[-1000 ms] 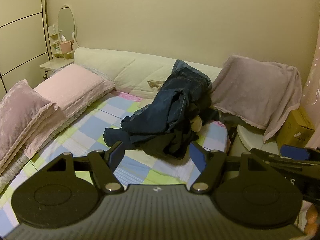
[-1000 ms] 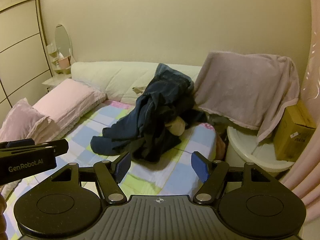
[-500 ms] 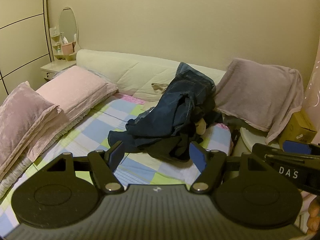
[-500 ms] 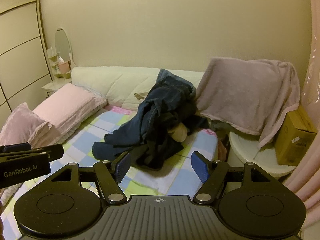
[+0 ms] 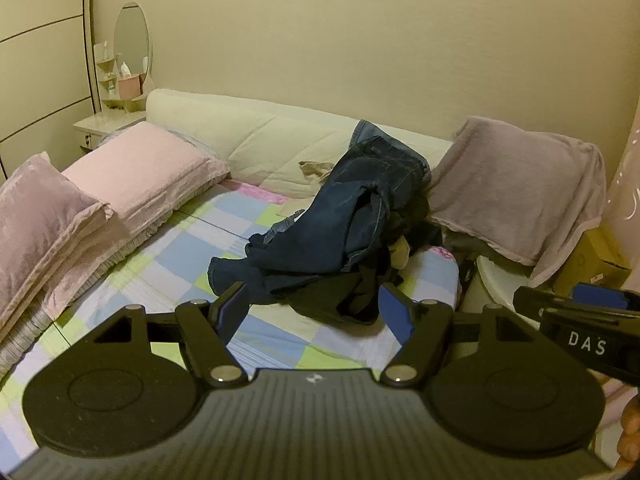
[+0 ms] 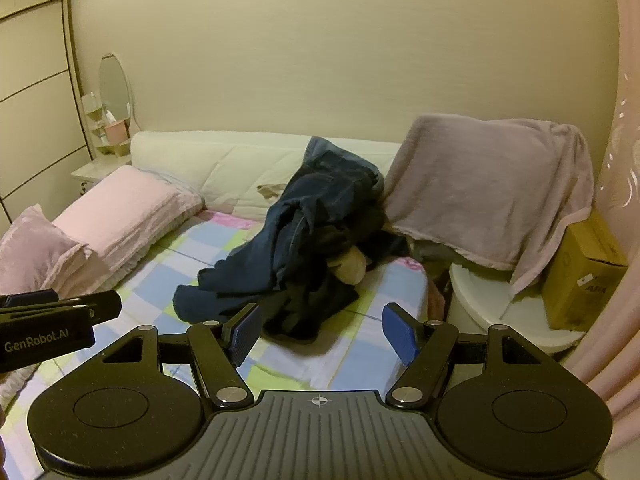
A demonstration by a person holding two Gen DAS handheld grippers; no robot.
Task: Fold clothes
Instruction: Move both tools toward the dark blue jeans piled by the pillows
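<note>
A crumpled heap of dark blue jeans [image 5: 344, 232] [image 6: 304, 232] lies on the checked bed sheet [image 5: 168, 276] [image 6: 192, 256], leaning against the cream headboard, with black clothing [image 5: 340, 300] under it and a beige piece [image 6: 352, 270] tucked in. My left gripper [image 5: 314, 314] hovers short of the heap, open, with nothing between its blue pads. My right gripper [image 6: 324, 332] is likewise open and empty, held back from the pile. Each gripper shows at the edge of the other's view.
Two pink pillows [image 5: 140, 176] [image 6: 120, 208] lie at the left of the bed. A mauve towel [image 5: 516, 188] [image 6: 488, 192] drapes over something at the right, above a white round stool [image 6: 512, 308] and a cardboard box [image 6: 580, 276]. A bedside table with a mirror [image 5: 128, 48] stands far left.
Both grippers drifted slightly sideways across the bed, so the clothes heap and pillows shifted a little to the right in the views. Both stay open and empty.
</note>
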